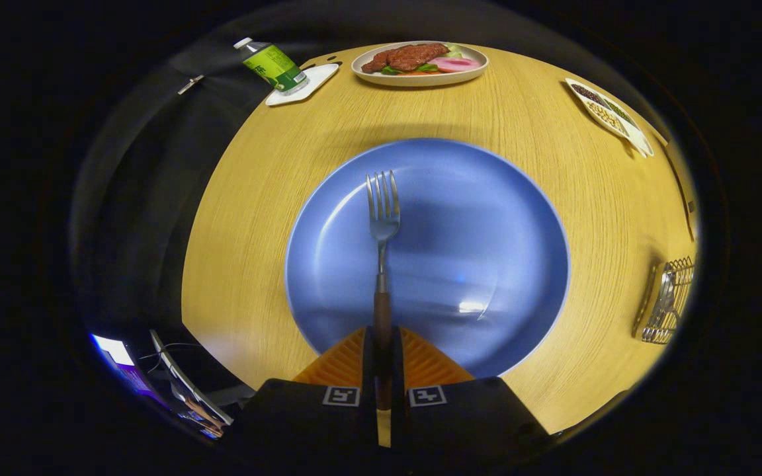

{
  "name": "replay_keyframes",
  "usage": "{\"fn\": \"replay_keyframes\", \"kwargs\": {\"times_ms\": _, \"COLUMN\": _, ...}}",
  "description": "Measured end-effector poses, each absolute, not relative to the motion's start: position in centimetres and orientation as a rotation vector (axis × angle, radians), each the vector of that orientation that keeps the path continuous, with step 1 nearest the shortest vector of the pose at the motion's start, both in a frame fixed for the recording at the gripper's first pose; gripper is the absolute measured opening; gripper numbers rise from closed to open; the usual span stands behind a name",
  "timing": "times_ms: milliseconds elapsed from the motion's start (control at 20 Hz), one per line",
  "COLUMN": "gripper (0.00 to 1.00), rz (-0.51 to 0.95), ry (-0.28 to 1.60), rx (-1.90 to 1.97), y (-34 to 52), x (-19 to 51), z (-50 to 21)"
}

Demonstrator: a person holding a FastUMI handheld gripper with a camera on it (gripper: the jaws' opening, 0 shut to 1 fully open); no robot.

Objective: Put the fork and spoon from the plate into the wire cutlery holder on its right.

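Gripper (381, 360) fingers clamp the fork's (382, 225) wooden handle, tines pointing straight ahead over the blue plate (487, 218); wire cutlery holder (669, 304) sits well off right.

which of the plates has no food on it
The big blue plate just ahead of the gripper; the gripper holds the fork over it.

A round wooden table (268, 198) with pale, fine grain carries everything. Along its far edge sit a bottle (273, 65) lying on a white tray (308, 84), a dish of food (421, 63), and, toward the far right edge, a divided dish (609, 116). Dark cloth (149, 185) hangs beyond the table's left edge. Overhead light glints softly on the wood.
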State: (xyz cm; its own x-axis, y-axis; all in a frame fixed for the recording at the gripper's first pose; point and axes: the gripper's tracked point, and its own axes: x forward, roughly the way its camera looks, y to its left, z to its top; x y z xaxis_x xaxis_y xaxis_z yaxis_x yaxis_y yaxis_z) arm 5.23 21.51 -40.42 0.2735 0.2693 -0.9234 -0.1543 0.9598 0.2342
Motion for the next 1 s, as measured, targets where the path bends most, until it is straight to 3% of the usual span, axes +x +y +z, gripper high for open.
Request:
{"fn": "replay_keyframes", "kwargs": {"times_ms": 400, "gripper": 0.08, "rz": 0.483, "ry": 1.212, "rx": 0.041, "y": 20.0, "x": 3.3, "z": -35.2}}
{"fn": "replay_keyframes", "kwargs": {"times_ms": 1000, "gripper": 0.08, "rz": 0.441, "ry": 1.127, "rx": -0.080, "y": 7.6, "x": 2.0, "z": -23.9}}
